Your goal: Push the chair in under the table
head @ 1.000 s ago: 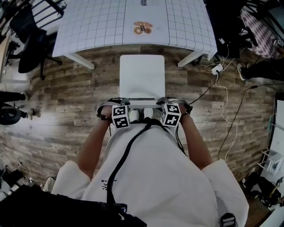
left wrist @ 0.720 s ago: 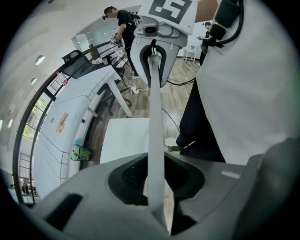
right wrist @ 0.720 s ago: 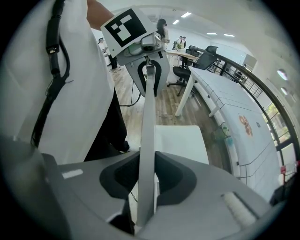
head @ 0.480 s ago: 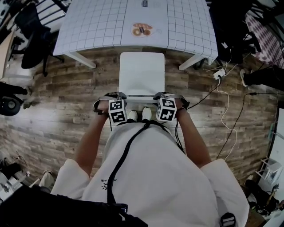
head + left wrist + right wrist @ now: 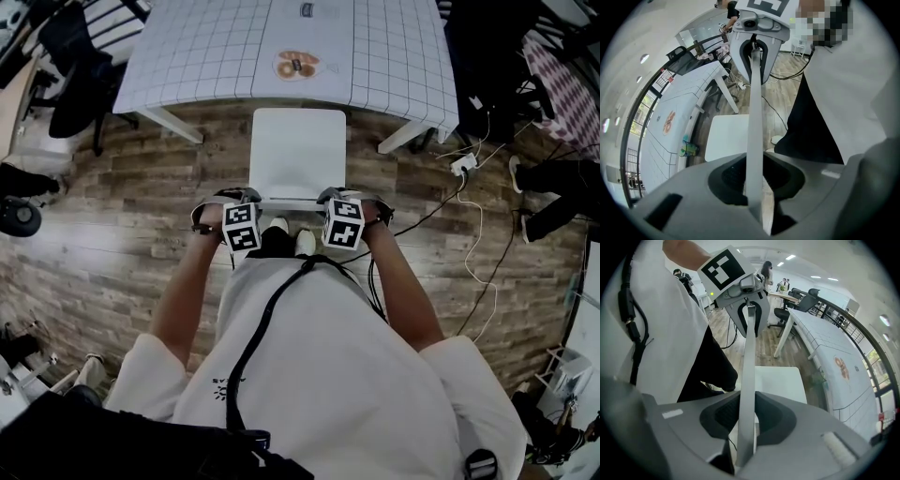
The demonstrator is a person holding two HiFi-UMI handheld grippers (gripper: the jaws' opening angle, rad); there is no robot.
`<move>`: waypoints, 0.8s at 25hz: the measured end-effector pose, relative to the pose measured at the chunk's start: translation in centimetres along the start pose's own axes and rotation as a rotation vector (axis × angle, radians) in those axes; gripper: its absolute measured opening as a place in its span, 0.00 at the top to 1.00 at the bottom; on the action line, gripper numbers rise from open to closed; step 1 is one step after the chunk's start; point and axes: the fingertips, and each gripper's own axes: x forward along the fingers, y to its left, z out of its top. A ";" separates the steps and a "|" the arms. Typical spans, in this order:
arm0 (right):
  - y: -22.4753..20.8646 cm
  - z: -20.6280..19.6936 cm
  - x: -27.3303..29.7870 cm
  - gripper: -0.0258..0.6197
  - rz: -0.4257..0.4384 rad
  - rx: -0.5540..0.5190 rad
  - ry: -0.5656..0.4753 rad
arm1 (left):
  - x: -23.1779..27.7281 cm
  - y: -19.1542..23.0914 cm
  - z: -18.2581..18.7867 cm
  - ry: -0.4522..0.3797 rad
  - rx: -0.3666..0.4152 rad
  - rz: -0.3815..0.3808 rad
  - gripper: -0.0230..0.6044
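Observation:
A white chair stands in front of the table (image 5: 187, 56), which wears a grid-patterned cloth. The chair's seat (image 5: 298, 150) has its front edge close to the table's near edge. My left gripper (image 5: 242, 214) and right gripper (image 5: 339, 211) both sit on the top edge of the thin backrest (image 5: 292, 202), left and right of its middle. In the left gripper view the backrest (image 5: 754, 122) runs between the jaws of the left gripper (image 5: 754, 187), clamped. It is likewise pinched as the backrest (image 5: 747, 380) in the right gripper (image 5: 746, 427).
A round orange print or plate (image 5: 297, 64) lies on the table. A black office chair (image 5: 70, 66) stands at the far left. A power strip and cables (image 5: 459, 164) lie on the wood floor at the right. The person's shoes (image 5: 286, 242) are just behind the chair.
Both grippers and the chair have moved a little toward the table, and the person has stepped after them. The grip on the backrest is unchanged.

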 end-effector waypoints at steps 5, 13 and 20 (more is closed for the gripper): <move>-0.7 -0.3 0.1 0.83 0.001 0.000 0.000 | 0.1 0.7 0.2 0.000 0.004 0.006 0.82; -2.7 -0.3 0.1 0.83 -0.005 0.006 0.002 | 0.3 2.6 0.3 -0.015 0.015 0.008 0.82; -5.8 0.1 0.5 0.83 -0.012 0.022 0.006 | 0.6 5.9 -0.2 -0.026 0.035 0.006 0.82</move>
